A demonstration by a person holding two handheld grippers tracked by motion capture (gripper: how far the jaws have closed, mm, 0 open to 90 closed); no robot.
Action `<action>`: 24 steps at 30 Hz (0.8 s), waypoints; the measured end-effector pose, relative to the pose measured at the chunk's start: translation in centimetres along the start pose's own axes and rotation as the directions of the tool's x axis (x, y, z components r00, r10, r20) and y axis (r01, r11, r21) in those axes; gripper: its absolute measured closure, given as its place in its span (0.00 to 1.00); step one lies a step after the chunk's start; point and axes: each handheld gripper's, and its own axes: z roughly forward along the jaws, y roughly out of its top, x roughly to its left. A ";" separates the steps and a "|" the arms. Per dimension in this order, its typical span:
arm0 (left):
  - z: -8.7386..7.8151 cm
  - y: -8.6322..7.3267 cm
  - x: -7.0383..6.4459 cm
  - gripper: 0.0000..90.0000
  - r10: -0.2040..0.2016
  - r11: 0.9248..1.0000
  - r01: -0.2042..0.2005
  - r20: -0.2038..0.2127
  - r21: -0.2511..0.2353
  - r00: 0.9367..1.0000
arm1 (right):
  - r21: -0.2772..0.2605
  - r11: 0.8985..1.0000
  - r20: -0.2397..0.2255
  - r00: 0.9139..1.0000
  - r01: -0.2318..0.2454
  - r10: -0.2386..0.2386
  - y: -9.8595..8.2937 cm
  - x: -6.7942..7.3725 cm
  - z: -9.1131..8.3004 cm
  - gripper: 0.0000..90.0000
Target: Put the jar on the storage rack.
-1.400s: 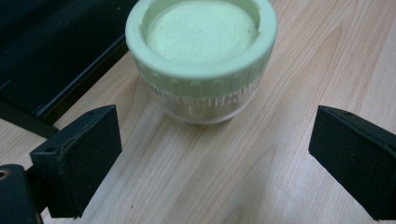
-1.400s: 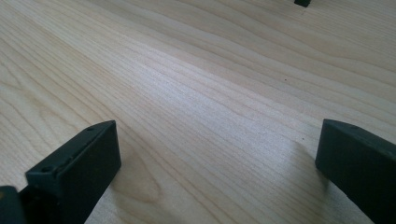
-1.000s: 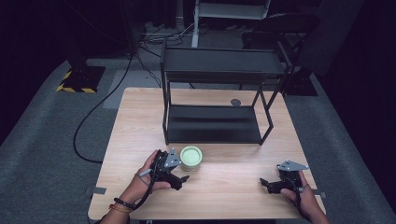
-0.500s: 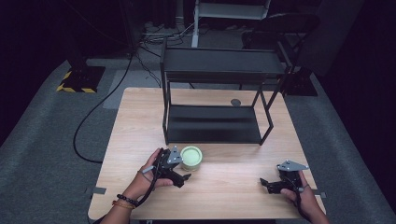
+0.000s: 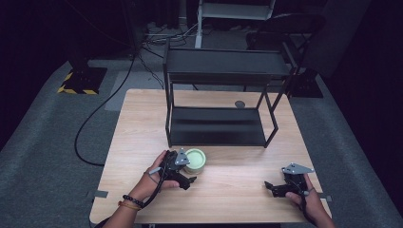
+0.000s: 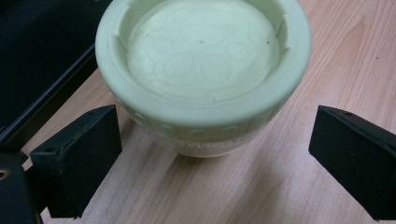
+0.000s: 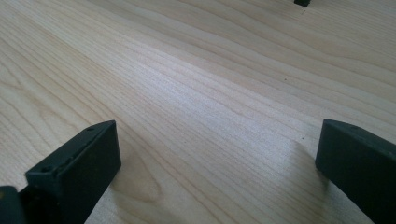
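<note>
A pale green bowl (image 5: 195, 160) stands upright on the wooden table (image 5: 142, 123), just in front of the black shelf rack (image 5: 223, 95). In the left gripper view the bowl (image 6: 203, 70) sits just beyond and between the two black jaws, which are spread wide and do not touch it. My left gripper (image 5: 187, 175) rests at the bowl's near left side, open. My right gripper (image 5: 272, 187) lies low over the table near the front right edge, open, with bare wood (image 7: 210, 116) between its jaws.
The black two-level rack stands at the table's back half; its lower shelf (image 6: 32, 60) is close behind the bowl. A small grey disc (image 5: 240, 103) lies on the table behind the rack. A black cable (image 5: 95, 118) runs off the left side.
My left gripper has crept slightly forward toward the bowl. The right gripper has stayed in place.
</note>
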 end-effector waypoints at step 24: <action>1.5 2.0 0.2 0.03 0.018 1.000 -0.018 -0.020 0.015 1.000 | 0.000 1.000 -0.001 1.000 0.001 -0.001 0.0 0.0 0.0 0.00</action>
